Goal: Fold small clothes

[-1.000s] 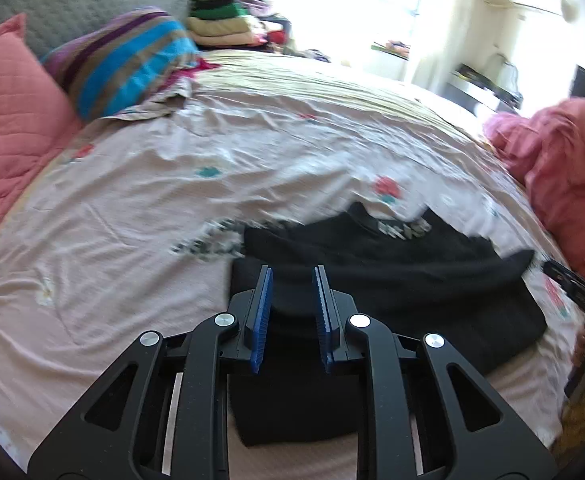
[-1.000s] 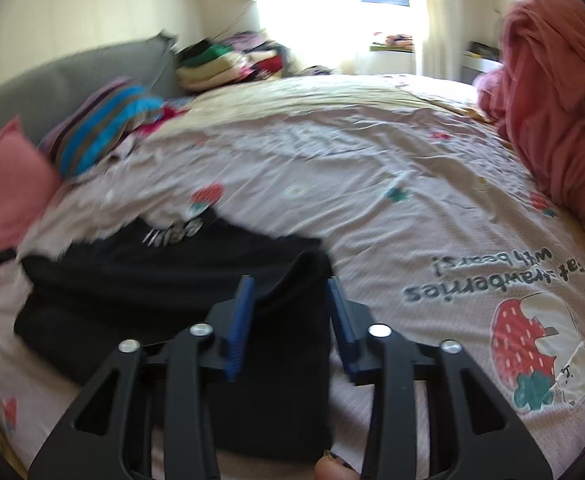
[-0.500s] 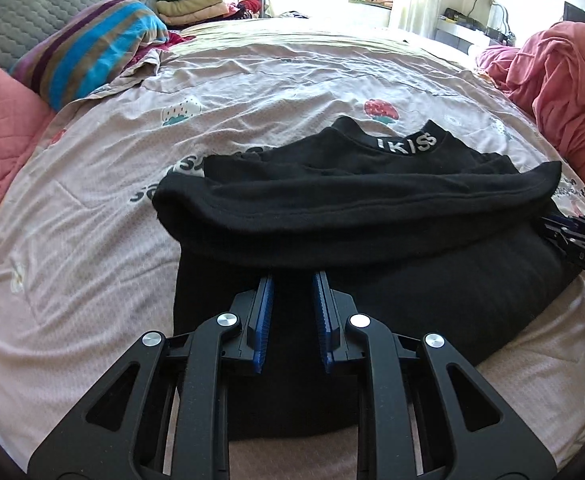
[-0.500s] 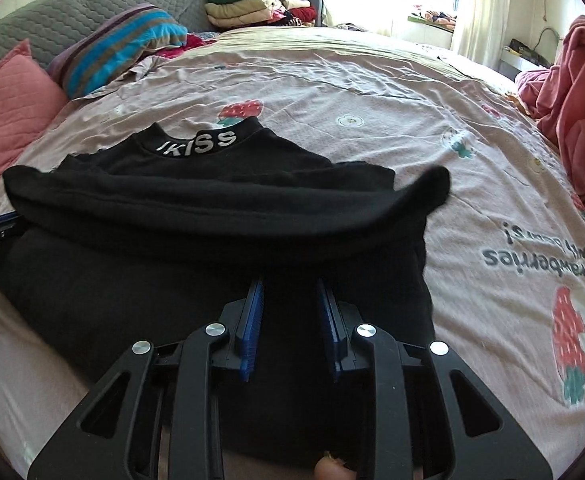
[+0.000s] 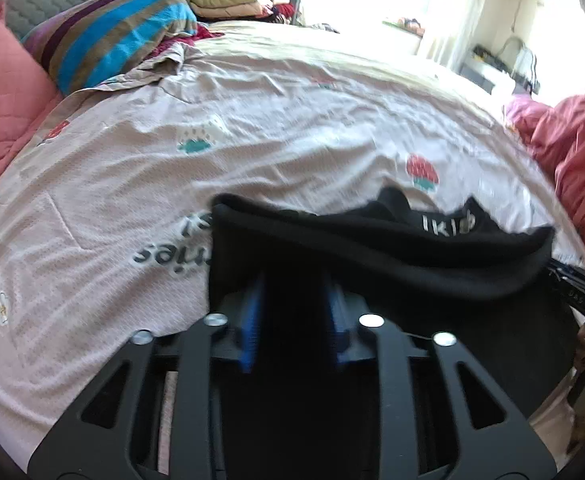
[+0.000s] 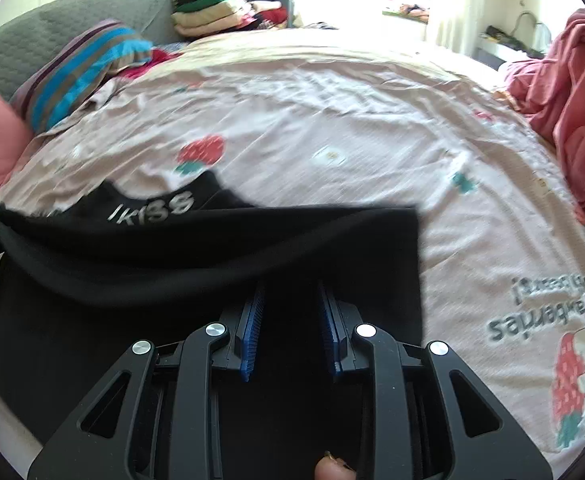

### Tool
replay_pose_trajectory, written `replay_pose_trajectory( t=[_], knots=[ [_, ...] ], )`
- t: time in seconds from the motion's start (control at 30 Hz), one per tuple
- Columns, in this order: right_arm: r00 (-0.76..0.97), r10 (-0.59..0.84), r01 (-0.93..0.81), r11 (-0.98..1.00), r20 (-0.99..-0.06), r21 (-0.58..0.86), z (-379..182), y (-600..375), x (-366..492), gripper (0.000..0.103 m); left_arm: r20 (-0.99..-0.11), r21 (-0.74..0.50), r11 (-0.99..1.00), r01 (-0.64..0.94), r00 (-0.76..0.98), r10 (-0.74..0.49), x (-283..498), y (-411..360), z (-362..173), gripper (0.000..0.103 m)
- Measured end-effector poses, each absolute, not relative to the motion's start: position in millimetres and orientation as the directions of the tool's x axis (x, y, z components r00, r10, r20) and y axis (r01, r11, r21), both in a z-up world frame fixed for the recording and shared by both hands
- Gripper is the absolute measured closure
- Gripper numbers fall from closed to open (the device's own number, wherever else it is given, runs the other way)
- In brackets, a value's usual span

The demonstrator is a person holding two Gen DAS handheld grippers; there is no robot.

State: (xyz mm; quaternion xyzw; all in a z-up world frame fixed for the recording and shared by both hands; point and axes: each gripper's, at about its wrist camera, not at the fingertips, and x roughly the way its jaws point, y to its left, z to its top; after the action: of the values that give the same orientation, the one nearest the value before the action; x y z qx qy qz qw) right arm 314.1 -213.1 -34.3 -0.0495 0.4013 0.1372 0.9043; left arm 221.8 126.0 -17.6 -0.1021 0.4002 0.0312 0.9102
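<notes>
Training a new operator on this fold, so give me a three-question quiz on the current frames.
1. True or false: white lettering shows on the collar of the black garment.
2. Which gripper has a fingertip visible beneath it: A, the left gripper, or B, the right gripper?
3. What lies against the grey headboard, left of the stacked clothes?

Key: 1 true. 2 B. 3 a striped pillow.
</notes>
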Motion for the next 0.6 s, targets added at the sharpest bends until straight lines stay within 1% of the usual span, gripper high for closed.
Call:
replay_pose_trajectory(
  t=[0.03, 0.1, 0.17, 0.23, 0.27, 0.3, 0.33, 0.37, 0.47, 0.5, 0.53, 0.57, 0.6],
  knots=[
    [0.648, 0.201, -0.273, 0.962, -0.735, 0.022, -32.5, -217.4, 317.0, 0.077, -0.726, -0.162, 0.976, -0.143, 0.688, -0.020, 220.0, 131.3, -14.0, 0.067],
    [0.657, 0.190, -0.249, 0.968, -0.730, 0.028, -30.5, -225.6, 319.3, 0.077, -0.718, -0.157, 0.976, -0.150, 0.696, -0.008, 216.6, 139.2, -11.5, 0.067],
    [0.664, 0.173, -0.224, 0.974, -0.728, 0.028, -30.2, -236.6, 320.0, 0.077, -0.720, -0.178, 0.970, -0.167, 0.694, -0.012, 213.9, 150.3, -13.5, 0.066],
    [0.663, 0.158, -0.200, 0.979, -0.732, 0.031, -31.8, -245.4, 321.1, 0.071, -0.729, -0.205, 0.964, -0.171, 0.683, -0.033, 215.2, 158.4, -19.1, 0.059],
    [0.658, 0.155, -0.185, 0.982, -0.737, 0.041, -33.3, -251.0, 322.7, 0.064, -0.735, -0.214, 0.962, -0.170, 0.677, -0.045, 216.0, 160.1, -23.0, 0.058],
    [0.655, 0.152, -0.171, 0.984, -0.741, 0.051, -34.6, -255.5, 323.5, 0.061, -0.739, -0.226, 0.959, -0.171, 0.672, -0.054, 216.5, 161.1, -26.0, 0.054],
    [0.651, 0.154, -0.165, 0.985, -0.744, 0.060, -35.6, -257.8, 323.5, 0.060, -0.742, -0.240, 0.956, -0.169, 0.667, -0.068, 217.4, 161.7, -28.4, 0.051],
    [0.639, 0.168, -0.169, 0.983, -0.751, 0.076, -37.4, -260.9, 324.9, 0.058, -0.744, -0.255, 0.953, -0.164, 0.662, -0.085, 218.6, 162.3, -31.3, 0.050],
    [0.610, 0.199, -0.203, 0.975, -0.767, 0.091, -43.8, -259.4, 326.5, 0.057, -0.752, -0.246, 0.957, -0.151, 0.653, -0.090, 221.9, 155.9, -38.2, 0.050],
    [0.606, 0.202, -0.208, 0.974, -0.769, 0.091, -46.0, -258.6, 327.3, 0.057, -0.755, -0.231, 0.962, -0.146, 0.651, -0.082, 222.6, 152.4, -40.8, 0.052],
    [0.601, 0.210, -0.212, 0.972, -0.771, 0.099, -47.8, -257.9, 328.0, 0.058, -0.757, -0.224, 0.964, -0.143, 0.648, -0.079, 222.9, 150.4, -42.8, 0.063],
    [0.597, 0.221, -0.215, 0.970, -0.771, 0.112, -48.1, -257.4, 327.4, 0.074, -0.758, -0.218, 0.966, -0.140, 0.647, -0.078, 223.0, 148.6, -44.4, 0.073],
    [0.596, 0.235, -0.216, 0.968, -0.768, 0.129, -47.7, -258.5, 326.4, 0.085, -0.758, -0.209, 0.968, -0.141, 0.649, -0.069, 222.4, 147.7, -45.1, 0.088]
  ],
)
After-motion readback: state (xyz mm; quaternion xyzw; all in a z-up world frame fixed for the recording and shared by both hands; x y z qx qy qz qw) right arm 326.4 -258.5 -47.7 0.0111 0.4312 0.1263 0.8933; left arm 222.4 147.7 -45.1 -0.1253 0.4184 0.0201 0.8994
